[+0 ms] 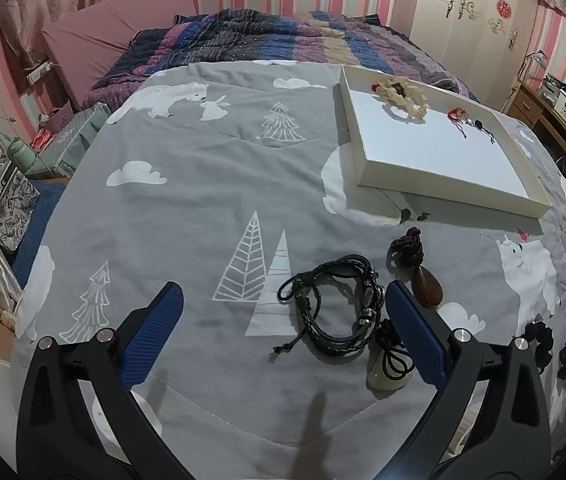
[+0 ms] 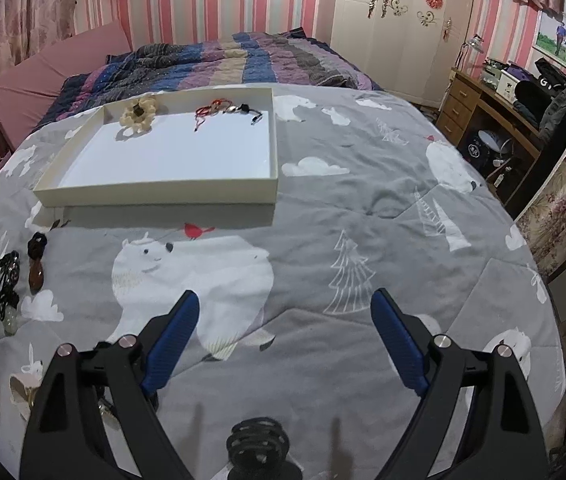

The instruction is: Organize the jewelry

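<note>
White tray (image 2: 155,192) holds cream bracelet (image 2: 137,116), red cords (image 2: 213,109).

Wide-open right tongs (image 2: 285,308) above grey bedspread (image 2: 363,208), white tray (image 2: 155,194) beyond.

— Where is there room in the left wrist view?
— The grey quilt (image 1: 203,208) lies bare across the centre and left. The white tray (image 1: 379,168) blocks the upper right; the black braided bracelet (image 1: 335,308) and brown pendant (image 1: 427,288) crowd the lower right.
</note>
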Demonstrator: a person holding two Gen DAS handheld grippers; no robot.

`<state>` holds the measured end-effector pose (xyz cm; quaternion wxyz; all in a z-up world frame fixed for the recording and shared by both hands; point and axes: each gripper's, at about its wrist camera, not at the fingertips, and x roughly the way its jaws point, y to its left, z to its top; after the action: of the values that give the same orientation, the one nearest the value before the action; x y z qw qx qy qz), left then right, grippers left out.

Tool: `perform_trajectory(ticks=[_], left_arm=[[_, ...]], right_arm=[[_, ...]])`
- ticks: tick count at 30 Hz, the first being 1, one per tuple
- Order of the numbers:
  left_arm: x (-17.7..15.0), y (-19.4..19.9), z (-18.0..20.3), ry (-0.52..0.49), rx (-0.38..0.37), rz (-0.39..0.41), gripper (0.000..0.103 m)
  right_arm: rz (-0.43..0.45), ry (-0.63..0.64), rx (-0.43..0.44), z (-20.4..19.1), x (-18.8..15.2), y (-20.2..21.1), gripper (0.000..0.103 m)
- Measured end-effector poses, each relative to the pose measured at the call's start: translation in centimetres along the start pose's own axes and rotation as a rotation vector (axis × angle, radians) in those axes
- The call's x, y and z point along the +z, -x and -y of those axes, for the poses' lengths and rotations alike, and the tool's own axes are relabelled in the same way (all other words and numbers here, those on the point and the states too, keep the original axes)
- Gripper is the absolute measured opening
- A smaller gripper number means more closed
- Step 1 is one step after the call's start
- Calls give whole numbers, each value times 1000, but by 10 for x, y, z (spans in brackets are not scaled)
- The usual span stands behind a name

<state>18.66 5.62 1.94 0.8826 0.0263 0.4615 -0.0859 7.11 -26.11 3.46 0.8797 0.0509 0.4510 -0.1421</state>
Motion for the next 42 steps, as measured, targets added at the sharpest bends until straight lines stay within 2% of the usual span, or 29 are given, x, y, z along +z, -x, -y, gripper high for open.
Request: perform_trajectory(ticks=[12, 18, 22, 26, 28, 32, 33, 34, 35, 37, 38, 40, 42], left_arm=[[-4, -14, 0, -6, -23, -18, 100], [-6, -21, 1, -15, -34, -27, 97], [-6, -30, 0, -16, -57, -55, 86], [-6, -41, -2, 2, -76, -83, 81], [-6, -46, -3, 8, -83, -96, 71], [-4, -50, -2, 3, -70, -90, 62], [-3, -51, -1, 0, -65, -87, 55], [-2, -51, -1, -5, -59, -84, 44], [-2, -51, 0, -9, -54, -81, 40], [0, -52, 0, -7, -67, -80, 26], [1, -52, 0, -6, -65, -79, 24], [2, -53, 0, 0, -57, -76, 11], [3, -52, -1, 9, -72, -75, 11]], right_arm=[[-29, 67, 75, -38, -24, 5, 88], [-77, 110, 95, -55, -36, -7, 88], [-85, 130, 96, -62, -41, -10, 88], [-109, 141, 107, -66, -46, -15, 88], [-117, 161, 93, -70, -50, -18, 88], [-117, 167, 85, -70, -53, -22, 86], [-114, 167, 85, -70, -53, -22, 84], [-113, 167, 87, -69, -52, -22, 76], [-114, 161, 102, -68, -51, -22, 70], [-123, 149, 135, -66, -50, -23, 53], [-125, 147, 147, -66, -49, -23, 50], [-126, 150, 161, -67, -47, -23, 32], [-133, 141, 190, -66, -44, -24, 21]])
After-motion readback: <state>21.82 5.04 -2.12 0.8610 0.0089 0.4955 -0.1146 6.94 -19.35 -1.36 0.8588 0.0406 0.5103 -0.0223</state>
